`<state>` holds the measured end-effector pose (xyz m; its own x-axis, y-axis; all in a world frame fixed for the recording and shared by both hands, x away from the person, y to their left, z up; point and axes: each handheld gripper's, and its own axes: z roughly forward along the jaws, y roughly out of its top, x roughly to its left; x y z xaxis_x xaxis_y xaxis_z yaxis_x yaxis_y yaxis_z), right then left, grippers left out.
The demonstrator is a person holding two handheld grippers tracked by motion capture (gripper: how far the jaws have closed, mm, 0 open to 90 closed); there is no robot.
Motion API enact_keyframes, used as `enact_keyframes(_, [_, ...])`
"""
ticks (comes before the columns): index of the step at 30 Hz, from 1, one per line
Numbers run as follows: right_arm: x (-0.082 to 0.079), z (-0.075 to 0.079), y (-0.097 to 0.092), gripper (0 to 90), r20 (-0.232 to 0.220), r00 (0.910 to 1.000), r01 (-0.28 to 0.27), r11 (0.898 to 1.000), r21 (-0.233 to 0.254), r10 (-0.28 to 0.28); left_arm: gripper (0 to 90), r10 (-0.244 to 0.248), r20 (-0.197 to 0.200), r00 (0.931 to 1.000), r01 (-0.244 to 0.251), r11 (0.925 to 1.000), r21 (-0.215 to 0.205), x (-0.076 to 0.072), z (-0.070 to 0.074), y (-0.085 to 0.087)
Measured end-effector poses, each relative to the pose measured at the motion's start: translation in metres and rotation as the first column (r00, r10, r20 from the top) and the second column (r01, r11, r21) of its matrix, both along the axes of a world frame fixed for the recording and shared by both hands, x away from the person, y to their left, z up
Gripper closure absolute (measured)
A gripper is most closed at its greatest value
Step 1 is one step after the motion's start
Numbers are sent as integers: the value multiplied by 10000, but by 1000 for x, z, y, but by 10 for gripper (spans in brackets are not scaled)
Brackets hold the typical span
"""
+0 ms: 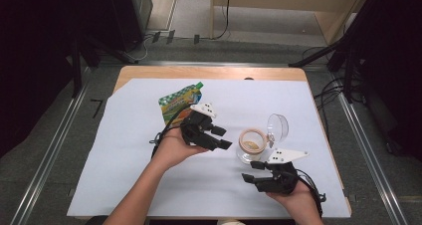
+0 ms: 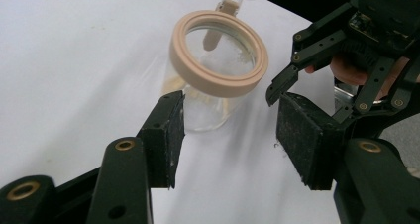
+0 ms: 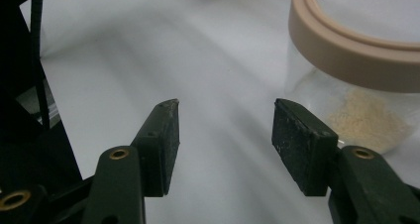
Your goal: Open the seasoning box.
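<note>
Two hand-held grippers sit closest to the camera, coming in over the near edge of the table [image 1: 149, 75], one in each hand. Biggest thing on show is that one wooden table, nearly all covered by one white sheet [image 1: 129, 155].

Next down in size, the left gripper [image 1: 225, 138] is around the middle of the sheet, jaws apart with nothing between them. The right gripper [image 1: 253, 171] is by the near right corner, also spread open and empty. In the left gripper view its pads frame the jar without touching it.

One colourful pouch [image 1: 180, 102] lies flat toward the far edge, just behind the left gripper.

One glass jar [image 1: 251, 146] stands right of centre between the two grippers, with a beige ring on its rim, its clear hinged lid [image 1: 277, 128] flipped back, and a bit of tan powder [image 3: 369, 120] on the bottom.
</note>
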<state>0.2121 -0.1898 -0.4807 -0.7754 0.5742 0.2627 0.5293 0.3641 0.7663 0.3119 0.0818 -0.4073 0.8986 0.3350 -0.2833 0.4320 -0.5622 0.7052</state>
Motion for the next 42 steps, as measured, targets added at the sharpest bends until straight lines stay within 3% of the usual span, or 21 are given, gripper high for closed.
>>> enact_keyframes(8, [1, -4, 8, 455, -126, 9997, -230, 9996, -171, 228, 425, 553, -109, 9984, -553, 9984, -72, 4, 5, 27])
enact_keyframes(16, [2, -7, 13, 462, -118, 9994, -332, 9990, -288, 329, 427, 1326, -159, 9910, -1328, 9910, -179, 8, 10, 54])
enact_keyframes(30, [3, -9, 15, 463, -193, 9990, -397, 9987, -314, 391, 428, 1585, -182, 9872, -1588, 9872, -152, 6, 16, 81])
enact_keyframes(42, [4, -9, 20, 463, -196, 9983, -554, 9979, -331, 548, 440, 2018, -194, 9792, -2020, 9793, -92, 2, 21, 110])
